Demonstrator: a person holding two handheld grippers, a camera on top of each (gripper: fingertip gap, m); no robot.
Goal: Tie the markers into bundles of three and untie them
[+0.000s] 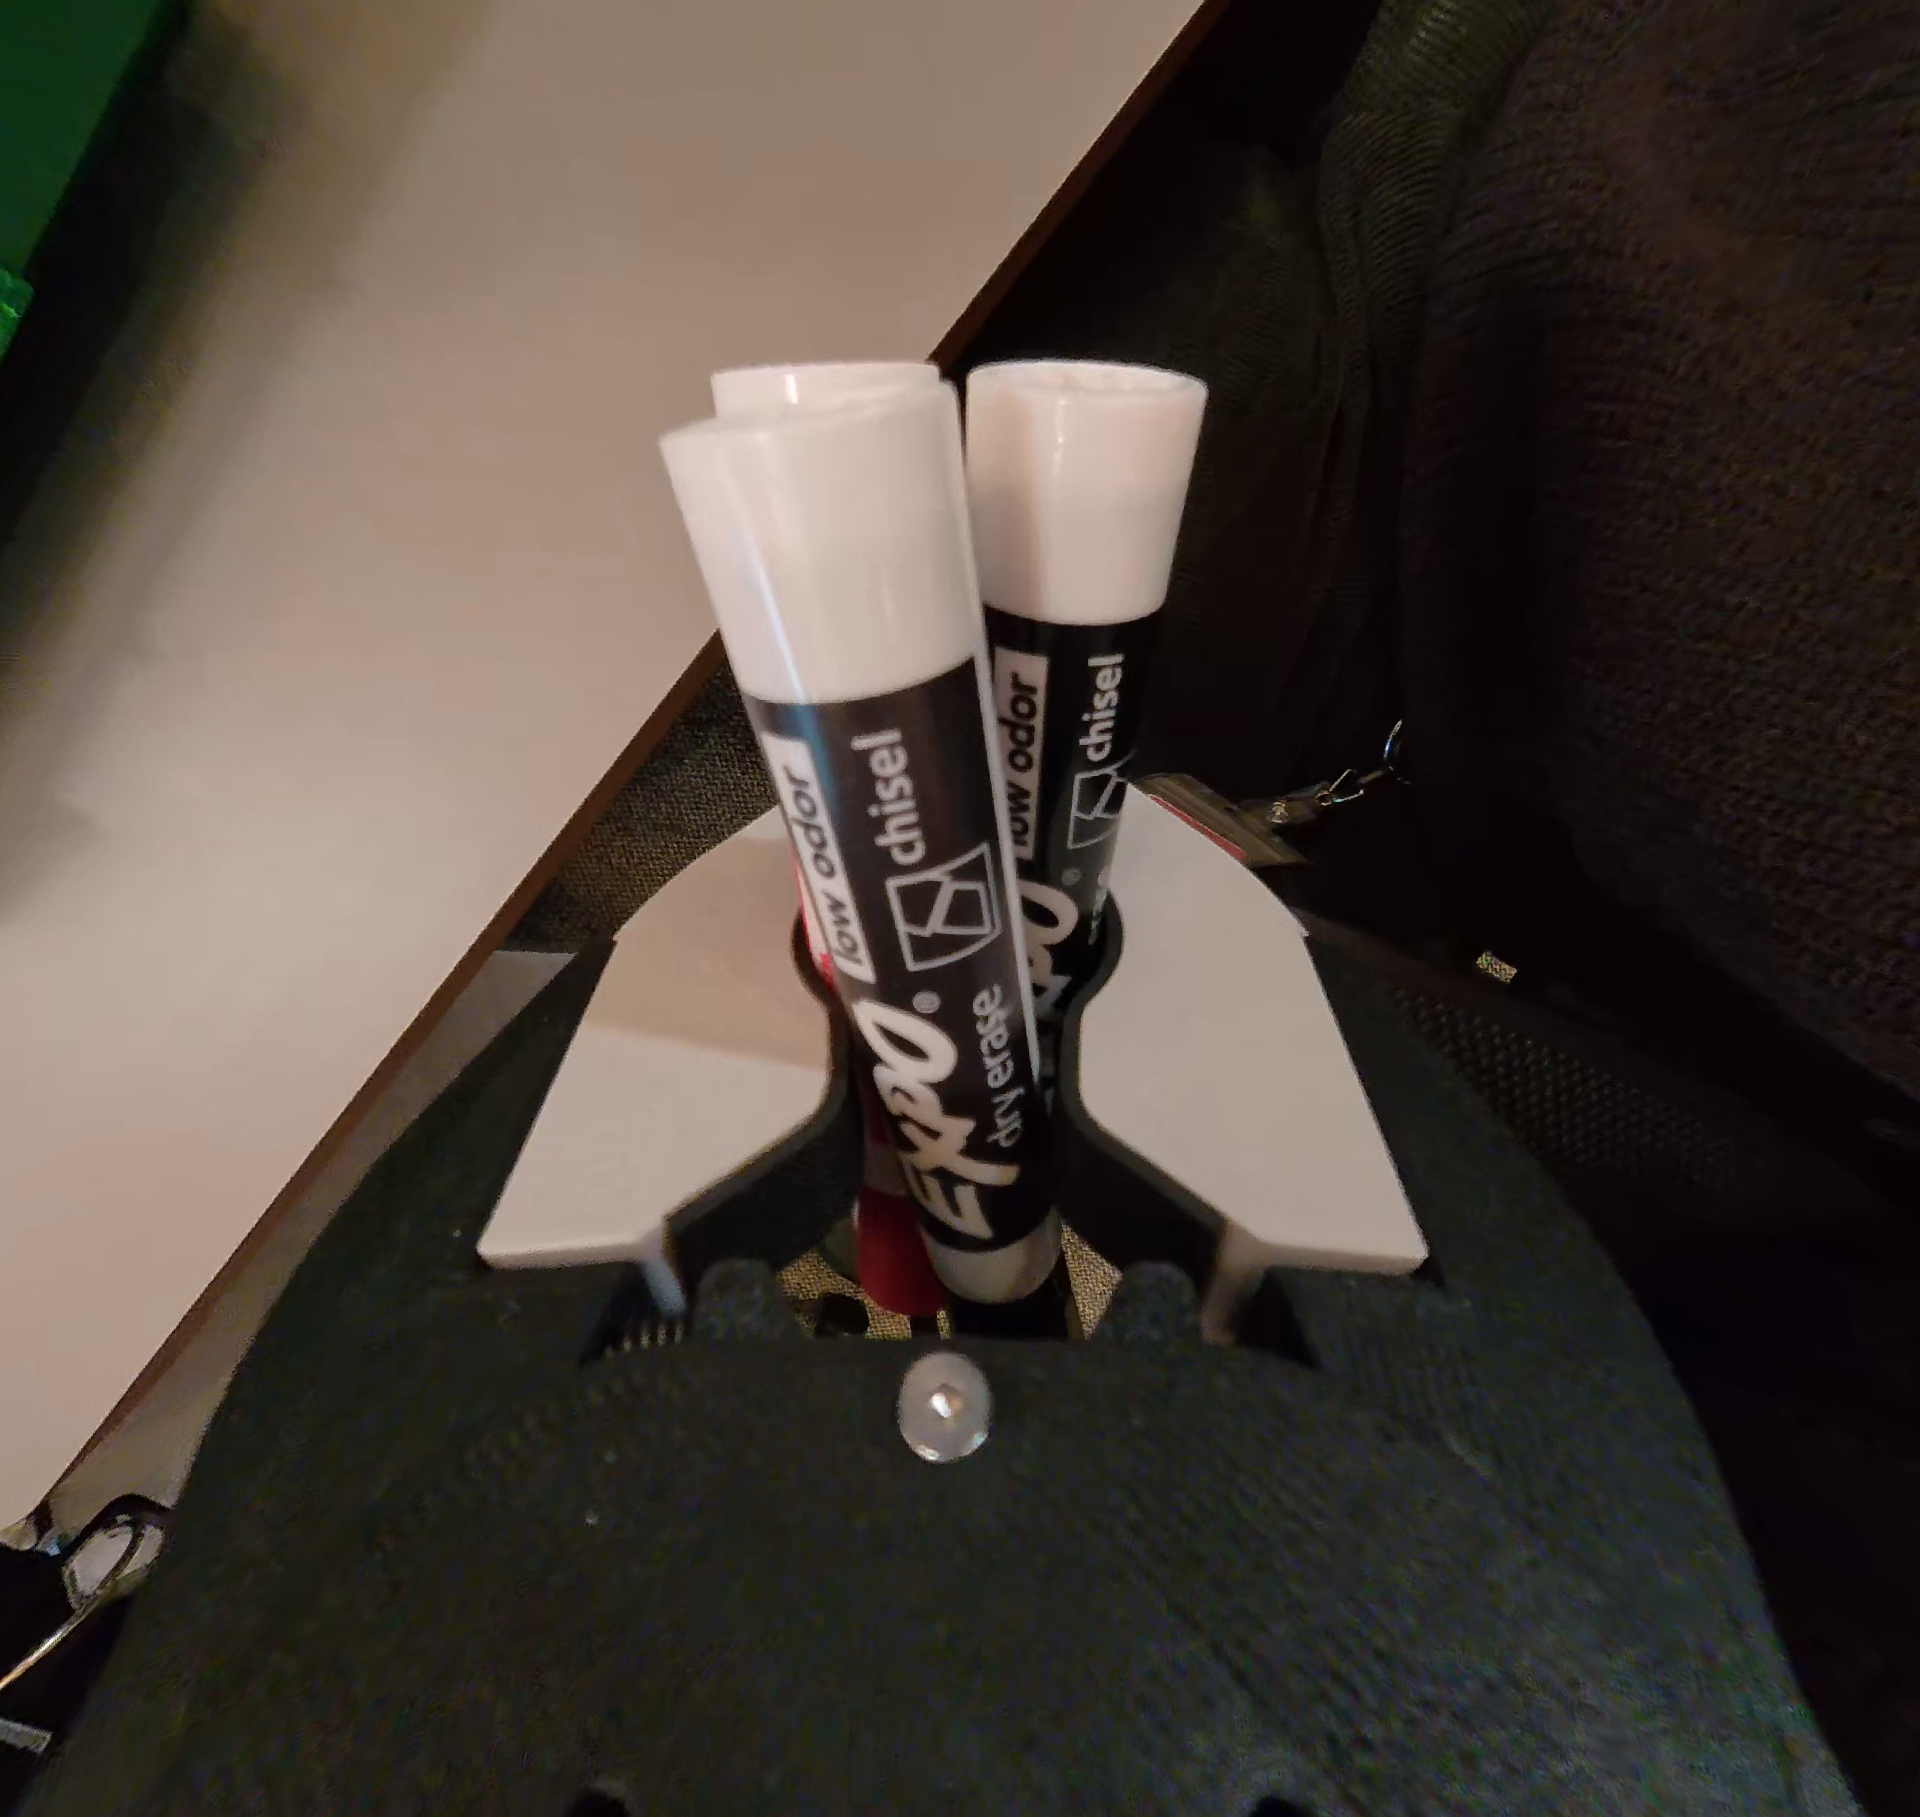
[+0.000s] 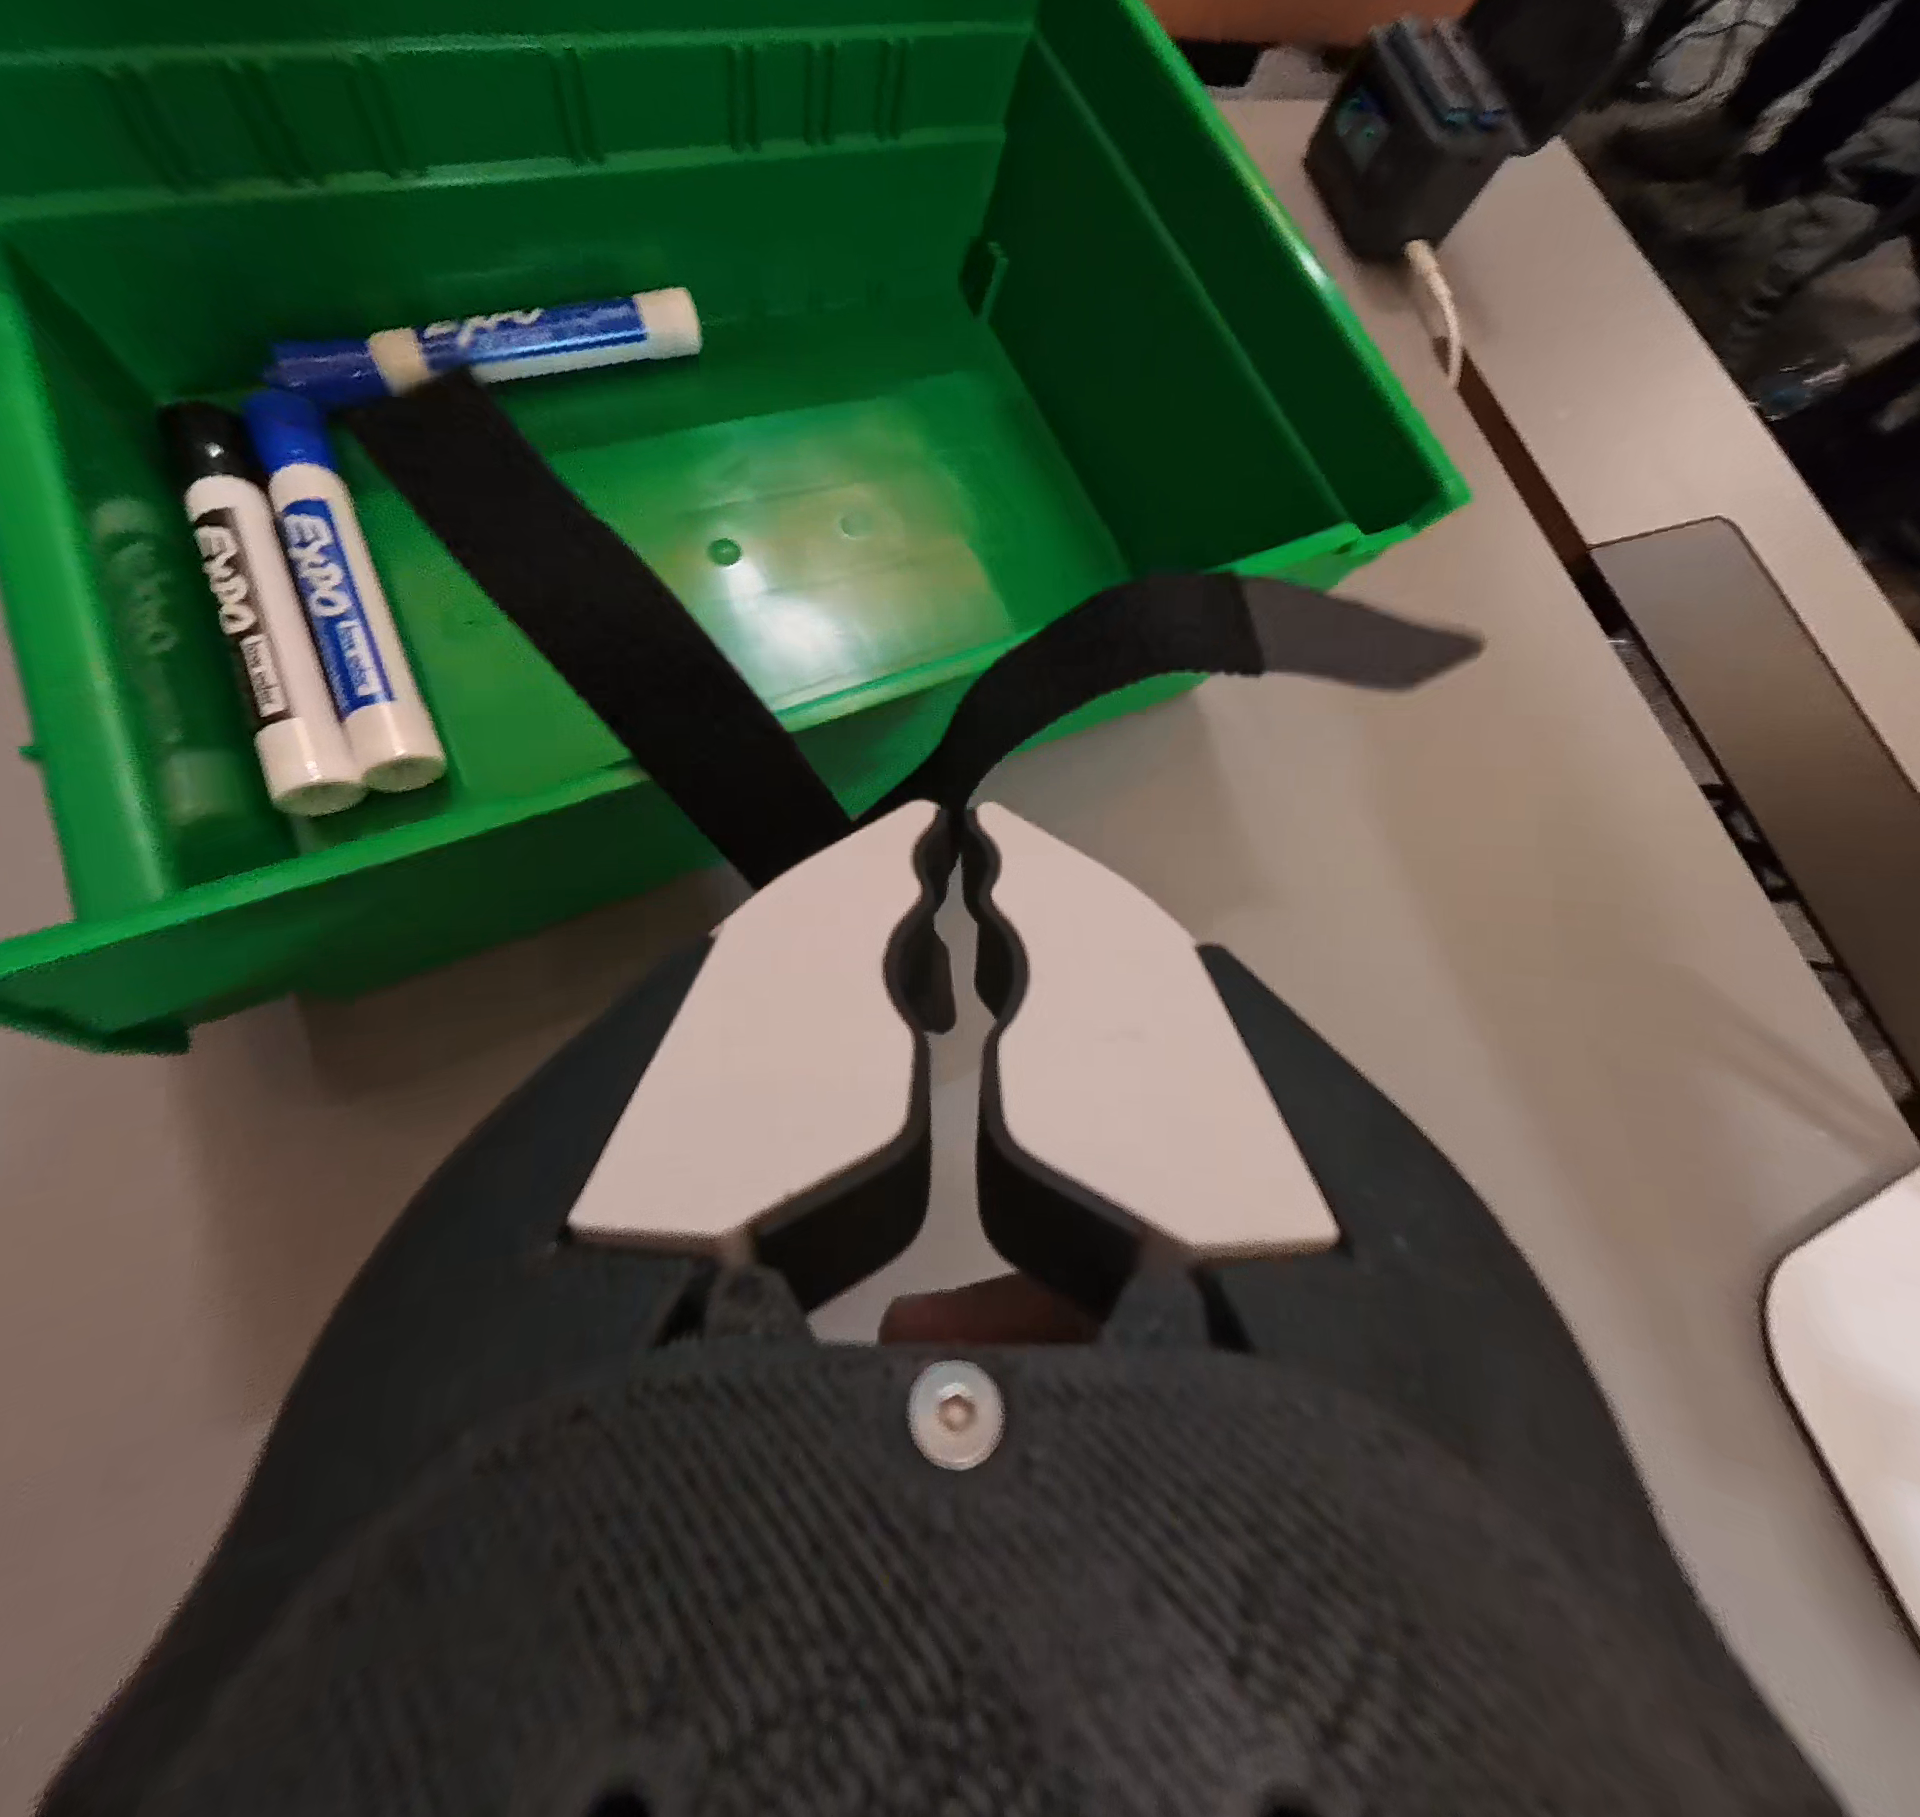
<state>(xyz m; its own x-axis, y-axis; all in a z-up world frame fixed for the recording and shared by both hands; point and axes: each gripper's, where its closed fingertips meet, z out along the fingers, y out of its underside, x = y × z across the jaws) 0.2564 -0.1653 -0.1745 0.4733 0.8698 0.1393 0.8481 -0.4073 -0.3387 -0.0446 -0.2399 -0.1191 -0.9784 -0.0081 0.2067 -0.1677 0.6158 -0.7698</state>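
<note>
The left gripper (image 1: 961, 936) points up and away over the edge of the pale worktop (image 1: 416, 417), its fingers (image 1: 707, 1071) clamped on a bundle of markers (image 1: 894, 832) that stand nearly upright between them, white ends up. The right gripper (image 2: 954, 832) tilts down toward the green bin (image 2: 1195, 313), fingers pressed together on a black strap (image 2: 582, 583) draped over the bin's near wall. More markers (image 2: 332, 604) lie in the bin's left end.

left gripper (image 1: 961, 946): pointing 12 o'clock, tilted over table edge, jaws part-closed, clamped round markers (image 1: 904, 832) | right gripper (image 2: 956, 874): pointing 12 o'clock, angled down, jaws nearly together, tips pinching strap (image 2: 623, 624), ends trailing to 10 and 2 o'clock
</note>
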